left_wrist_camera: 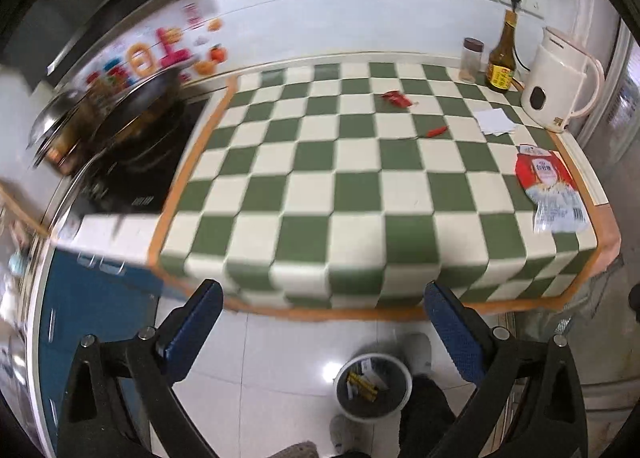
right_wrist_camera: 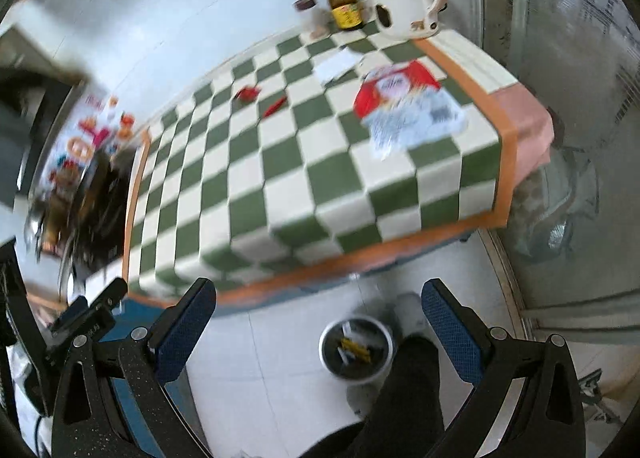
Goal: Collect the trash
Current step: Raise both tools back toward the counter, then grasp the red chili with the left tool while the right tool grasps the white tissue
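Note:
Trash lies on the green-and-white checked tablecloth (left_wrist_camera: 304, 194): a crumpled red wrapper (left_wrist_camera: 397, 98), a small red wrapper (left_wrist_camera: 436, 131), white paper scraps (left_wrist_camera: 495, 121) and a red-and-white snack bag (left_wrist_camera: 550, 188) near the right edge. The same show in the right wrist view: crumpled wrapper (right_wrist_camera: 247, 93), small wrapper (right_wrist_camera: 275, 106), paper (right_wrist_camera: 336, 64), bag (right_wrist_camera: 404, 106). A round trash bin (left_wrist_camera: 373, 386) (right_wrist_camera: 356, 350) stands on the floor below the table front, holding some wrappers. My left gripper (left_wrist_camera: 323, 298) and right gripper (right_wrist_camera: 318, 296) are both open and empty, held in front of the table edge above the floor.
A white kettle (left_wrist_camera: 558, 86), a brown bottle (left_wrist_camera: 502, 58) and a spice jar (left_wrist_camera: 471, 60) stand at the back right. A wok and stove (left_wrist_camera: 136, 126) sit left of the table. A person's slippered foot (left_wrist_camera: 418, 354) is beside the bin. A blue cabinet (left_wrist_camera: 92, 310) is at lower left.

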Demonstrator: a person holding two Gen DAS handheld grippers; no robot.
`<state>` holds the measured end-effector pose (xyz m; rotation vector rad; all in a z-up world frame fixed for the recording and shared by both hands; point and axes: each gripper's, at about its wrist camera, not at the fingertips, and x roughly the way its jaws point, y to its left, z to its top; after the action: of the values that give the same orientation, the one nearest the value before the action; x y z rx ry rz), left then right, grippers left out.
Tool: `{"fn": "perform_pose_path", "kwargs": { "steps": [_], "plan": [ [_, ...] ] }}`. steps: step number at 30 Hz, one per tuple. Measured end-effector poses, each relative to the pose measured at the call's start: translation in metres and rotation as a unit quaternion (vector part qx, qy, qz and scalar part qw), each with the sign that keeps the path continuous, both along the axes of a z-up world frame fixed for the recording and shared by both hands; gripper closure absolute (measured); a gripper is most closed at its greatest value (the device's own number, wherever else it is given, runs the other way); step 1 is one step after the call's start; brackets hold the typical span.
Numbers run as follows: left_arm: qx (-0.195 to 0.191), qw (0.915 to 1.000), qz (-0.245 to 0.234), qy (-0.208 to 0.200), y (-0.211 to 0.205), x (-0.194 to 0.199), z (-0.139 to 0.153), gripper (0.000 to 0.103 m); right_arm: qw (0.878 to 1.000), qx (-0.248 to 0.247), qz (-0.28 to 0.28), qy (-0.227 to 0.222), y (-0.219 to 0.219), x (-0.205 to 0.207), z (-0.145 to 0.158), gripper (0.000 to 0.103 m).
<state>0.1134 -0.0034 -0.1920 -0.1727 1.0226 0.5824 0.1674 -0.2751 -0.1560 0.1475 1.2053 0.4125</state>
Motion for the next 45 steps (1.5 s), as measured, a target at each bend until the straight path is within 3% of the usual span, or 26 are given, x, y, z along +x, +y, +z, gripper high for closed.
{"fn": "perform_pose_path", "kwargs": {
  "steps": [3, 7, 8, 9, 11, 13, 17, 18, 20, 22, 23, 27, 29, 32, 35, 37, 39, 43, 45],
  "plan": [
    [0.022, 0.9987, -0.041, 0.019, -0.001, 0.066, -0.006, 0.000, 1.000, 0.007, -0.006, 0.008, 0.001, 0.062, -0.008, 0.000],
    [0.048, 0.9894, -0.107, 0.085, 0.000, 0.170, -0.035, 0.002, 0.999, 0.008, 0.000, 0.032, 0.010, 0.152, -0.036, 0.000],
    [0.048, 0.9864, -0.121, 0.100, 0.001, 0.194, -0.045, 0.003, 0.999, 0.008, 0.004, 0.040, 0.014, 0.178, -0.045, 0.005],
    [0.047, 0.9824, -0.139, 0.116, 0.002, 0.221, -0.058, 0.005, 0.999, 0.006, 0.006, 0.046, 0.019, 0.202, -0.053, 0.014],
    [0.036, 0.9736, -0.167, 0.152, 0.005, 0.265, -0.084, 0.015, 0.998, -0.007, 0.016, 0.058, 0.027, 0.243, -0.069, 0.022],
    [0.018, 0.9655, -0.187, 0.181, 0.009, 0.298, -0.107, 0.025, 0.997, -0.010, 0.023, 0.072, 0.035, 0.287, -0.082, 0.022],
    [-0.001, 0.9495, -0.218, 0.226, 0.015, 0.344, -0.147, 0.031, 0.995, -0.017, 0.039, 0.089, 0.052, 0.347, -0.100, 0.022],
    [-0.005, 0.9467, -0.221, 0.235, 0.016, 0.349, -0.152, 0.037, 0.994, -0.021, 0.046, 0.093, 0.057, 0.361, -0.105, 0.022],
    [-0.026, 0.9430, -0.220, 0.249, 0.021, 0.357, -0.162, 0.063, 0.993, -0.024, 0.055, 0.098, 0.066, 0.380, -0.111, 0.022],
    [-0.069, 0.9457, -0.208, 0.240, 0.029, 0.360, -0.160, 0.092, 0.992, -0.024, 0.065, 0.104, 0.075, 0.398, -0.117, 0.022],
    [-0.075, 0.9477, -0.196, 0.241, 0.034, 0.359, -0.160, 0.095, 0.992, -0.024, 0.069, 0.104, 0.079, 0.402, -0.119, 0.022],
    [-0.109, 0.9639, -0.109, 0.217, 0.056, 0.343, -0.156, 0.096, 0.992, -0.028, 0.073, 0.101, 0.102, 0.428, -0.135, 0.022],
    [-0.137, 0.9718, -0.027, 0.190, 0.075, 0.327, -0.151, 0.096, 0.992, -0.032, 0.074, 0.097, 0.116, 0.439, -0.145, 0.022],
    [-0.143, 0.9744, 0.061, 0.162, 0.093, 0.304, -0.145, 0.096, 0.992, -0.054, 0.078, 0.078, 0.142, 0.451, -0.158, 0.022],
    [-0.166, 0.9672, 0.128, 0.143, 0.108, 0.281, -0.145, 0.096, 0.991, -0.075, 0.088, 0.067, 0.167, 0.455, -0.172, 0.029],
    [-0.182, 0.9621, 0.150, 0.138, 0.114, 0.269, -0.148, 0.096, 0.988, -0.097, 0.102, 0.060, 0.184, 0.453, -0.180, 0.036],
    [-0.181, 0.9622, 0.154, 0.134, 0.115, 0.263, -0.147, 0.096, 0.984, -0.120, 0.119, 0.056, 0.197, 0.450, -0.189, 0.045],
    [-0.180, 0.9633, 0.150, 0.131, 0.116, 0.251, -0.144, 0.096, 0.975, -0.164, 0.153, 0.004, 0.216, 0.435, -0.190, 0.057],
    [-0.179, 0.9638, 0.148, 0.131, 0.116, 0.246, -0.143, 0.096, 0.972, -0.166, 0.168, -0.007, 0.222, 0.431, -0.190, 0.084]
  ]
}}
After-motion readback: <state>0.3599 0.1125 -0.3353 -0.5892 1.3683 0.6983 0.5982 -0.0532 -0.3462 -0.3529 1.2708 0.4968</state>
